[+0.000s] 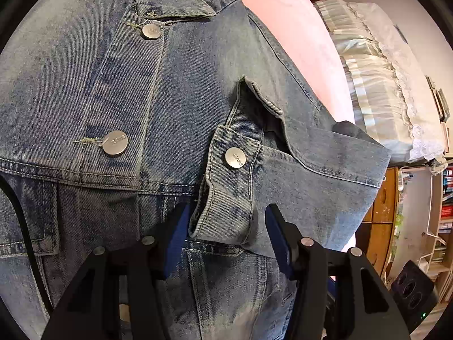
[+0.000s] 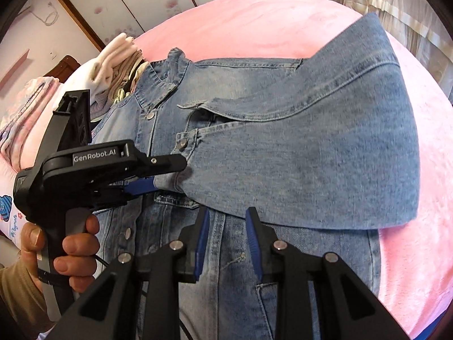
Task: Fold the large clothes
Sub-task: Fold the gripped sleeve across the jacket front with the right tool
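A blue denim jacket (image 1: pixel 85 85) (image 2: pixel 283 155) lies front up, buttons done up, on a pink bed cover (image 2: pixel 254 19). One sleeve (image 2: pixel 311 147) is folded across its chest. The sleeve's buttoned cuff (image 1: pixel 226 187) sits between the jaws of my left gripper (image 1: pixel 226 212) (image 2: pixel 167 174), and a gap shows beside one pad, so it stands open. A hand (image 2: pixel 76 243) holds that gripper's handle. My right gripper (image 2: pixel 226 215) hovers open over the jacket's front, just below the folded sleeve's lower edge, with nothing held.
A pile of folded light clothes (image 2: pixel 113 65) lies at the jacket's collar end. Beyond the bed's far side are pale curtains (image 1: pixel 376 65), a wooden cabinet (image 1: pixel 379 206) and bookshelves (image 1: pixel 444 204). Pink cover (image 1: pixel 297 28) shows right of the jacket.
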